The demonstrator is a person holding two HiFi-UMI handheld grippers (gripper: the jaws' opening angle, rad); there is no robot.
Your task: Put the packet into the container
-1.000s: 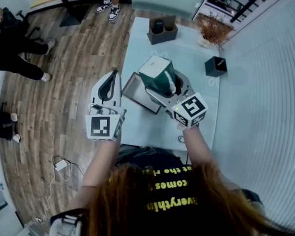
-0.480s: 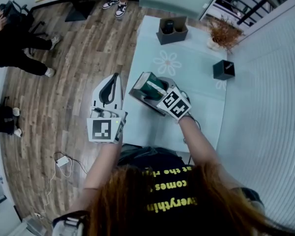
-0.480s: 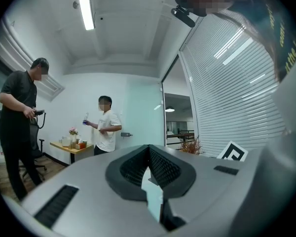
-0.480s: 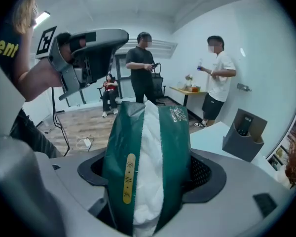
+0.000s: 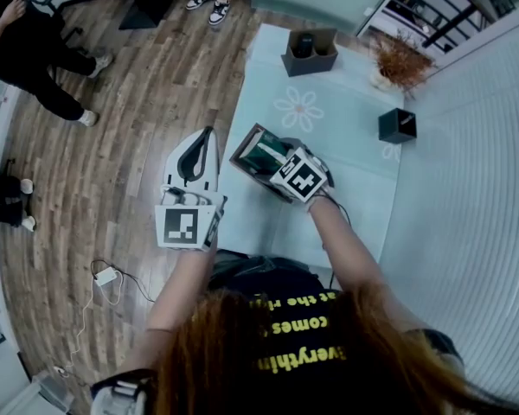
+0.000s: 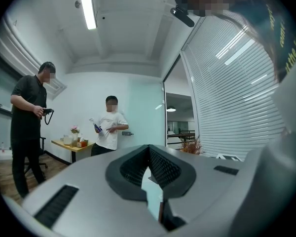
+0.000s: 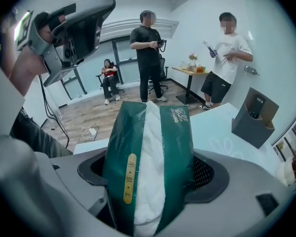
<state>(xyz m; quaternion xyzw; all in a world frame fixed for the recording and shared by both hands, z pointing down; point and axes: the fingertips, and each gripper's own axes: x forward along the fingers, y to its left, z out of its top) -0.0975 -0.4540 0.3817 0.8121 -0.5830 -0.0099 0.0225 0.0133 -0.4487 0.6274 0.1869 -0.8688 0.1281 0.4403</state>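
The packet [image 5: 264, 152] is dark green with a white strip [image 7: 149, 181] down its middle. My right gripper [image 5: 275, 159] is shut on it, jaws pressing both green sides [image 7: 150, 174]. In the head view the packet lies tilted inside the shallow dark container [image 5: 244, 143] at the near left part of the pale table [image 5: 346, 154]. My left gripper [image 5: 207, 133] hangs left of the container, off the table's edge and above the wooden floor. Its jaws meet at the tip [image 6: 149, 149] with nothing between them.
At the table's far end stands an open cardboard box [image 5: 310, 52] with a dark object inside. A black cube [image 5: 397, 125] and a dried plant [image 5: 402, 59] sit at the right. People stand on the wooden floor [image 5: 112, 128]; a charger and cable [image 5: 105, 276] lie there.
My right gripper has carried the packet down and to the left, from above the container into it. The left gripper has hardly moved.
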